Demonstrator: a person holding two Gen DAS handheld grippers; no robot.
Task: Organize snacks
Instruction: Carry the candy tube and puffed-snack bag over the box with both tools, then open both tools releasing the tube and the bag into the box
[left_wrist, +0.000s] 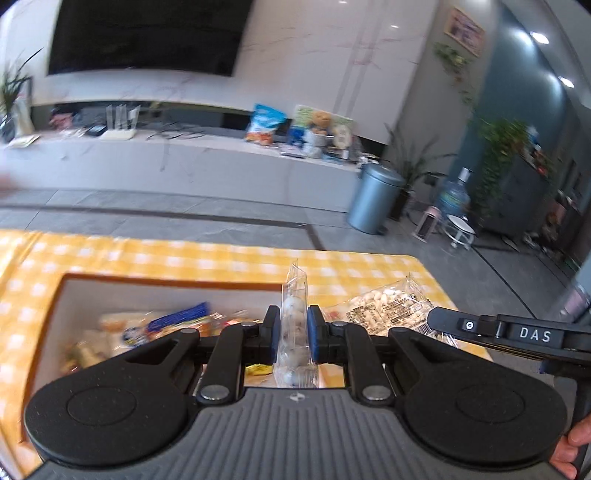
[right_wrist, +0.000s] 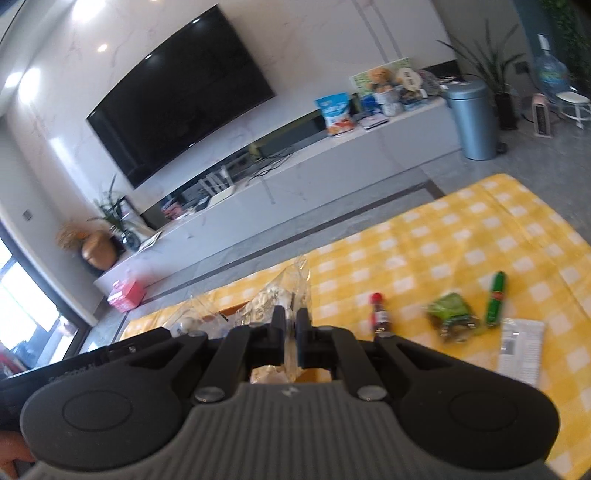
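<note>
Yellow checked cloth covers the surface (left_wrist: 229, 254), with the open box (left_wrist: 166, 282) of snacks on its left. Your left tongs (left_wrist: 294, 334) pinch a clear pack of round white sweets (left_wrist: 294, 314), long axis upright, just right of the box's opening. Your right tongs (right_wrist: 291, 334) are pressed together on a clear bag of pale snacks (right_wrist: 275, 295). Both packs probably go leftward into the box; the left is nearer.

wall: white marble, black TV (right_wrist: 181, 96) | floor (left_wrist: 184, 218): grey tile | bin (right_wrist: 472, 118): bluish, maybe metal
</note>
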